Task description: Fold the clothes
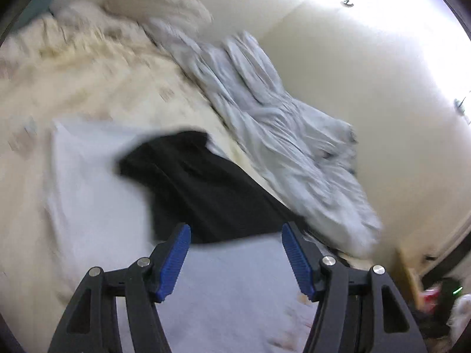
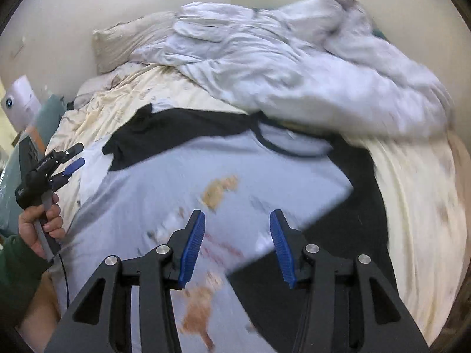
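Under the right gripper point(image 2: 237, 229) lies the shirt point(image 2: 164, 188), spread flat on the bed point(image 2: 412, 206). It is pale blue-grey with black sleeves and a black collar band, and blurred tan and red print shows on its chest. The blue pads point(image 2: 192, 247) of this gripper stand apart with nothing between them, above the shirt's chest. To the right of the gripper a black sleeve runs down beside the pale body, which shows a straight slanting edge there. Far ahead of it a crumpled white duvet point(image 2: 294, 67) is heaped against the wall, with a pillow point(image 2: 123, 44) to the left.

Off to the left, a hand point(image 2: 41, 223) in a green sleeve holds the left gripper point(image 2: 75, 158) over the shirt's edge. In its own view the left gripper point(image 1: 235, 235) is wide and empty, with a black sleeve point(image 1: 200, 188) just ahead of its tips and pale cloth below.
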`<state>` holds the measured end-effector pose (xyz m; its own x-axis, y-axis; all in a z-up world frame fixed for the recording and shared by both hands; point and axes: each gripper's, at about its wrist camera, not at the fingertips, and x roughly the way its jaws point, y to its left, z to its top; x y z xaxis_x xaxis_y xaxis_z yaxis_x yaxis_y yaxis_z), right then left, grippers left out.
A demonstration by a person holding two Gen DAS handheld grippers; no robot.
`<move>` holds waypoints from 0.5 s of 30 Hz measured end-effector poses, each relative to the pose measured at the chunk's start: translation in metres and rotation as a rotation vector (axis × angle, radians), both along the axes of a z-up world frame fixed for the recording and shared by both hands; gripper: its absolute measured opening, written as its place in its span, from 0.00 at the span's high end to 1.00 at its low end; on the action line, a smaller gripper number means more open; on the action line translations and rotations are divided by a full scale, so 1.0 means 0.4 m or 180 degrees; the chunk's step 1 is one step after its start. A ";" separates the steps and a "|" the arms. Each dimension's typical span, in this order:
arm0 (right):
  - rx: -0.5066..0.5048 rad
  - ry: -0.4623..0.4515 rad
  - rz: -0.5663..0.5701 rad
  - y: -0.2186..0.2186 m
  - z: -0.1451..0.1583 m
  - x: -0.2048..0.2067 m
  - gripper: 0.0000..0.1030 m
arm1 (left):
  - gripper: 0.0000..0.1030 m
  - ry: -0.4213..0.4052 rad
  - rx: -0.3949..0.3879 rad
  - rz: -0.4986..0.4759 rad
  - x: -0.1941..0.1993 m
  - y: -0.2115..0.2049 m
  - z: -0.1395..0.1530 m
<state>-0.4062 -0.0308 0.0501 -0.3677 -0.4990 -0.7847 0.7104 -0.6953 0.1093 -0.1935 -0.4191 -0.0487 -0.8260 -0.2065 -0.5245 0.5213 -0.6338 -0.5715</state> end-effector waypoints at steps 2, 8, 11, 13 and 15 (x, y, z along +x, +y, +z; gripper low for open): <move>0.0003 -0.0013 0.0071 -0.062 0.006 -0.014 0.51 | 0.37 -0.0158 -0.0027 0.0163 0.013 -0.035 -0.006; -0.0015 -0.0043 0.0371 -0.330 0.045 -0.105 0.51 | 0.37 -0.0178 0.1060 0.0509 0.013 -0.186 -0.169; 0.0023 -0.0021 0.0532 -0.465 0.055 -0.136 0.51 | 0.40 0.0047 0.1334 0.0554 0.015 -0.246 -0.200; 0.0058 -0.0024 0.0625 -0.560 0.048 -0.160 0.51 | 0.43 0.0101 0.1285 0.0533 0.002 -0.277 -0.199; 0.0124 -0.0027 0.0703 -0.657 0.030 -0.183 0.51 | 0.46 0.0154 0.1235 0.0511 -0.012 -0.309 -0.198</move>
<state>-0.4794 -0.2936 0.0622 -0.2461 -0.5359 -0.8076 0.8450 -0.5268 0.0920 -0.1983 -0.5425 -0.1280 -0.8250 -0.1294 -0.5502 0.5627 -0.2798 -0.7779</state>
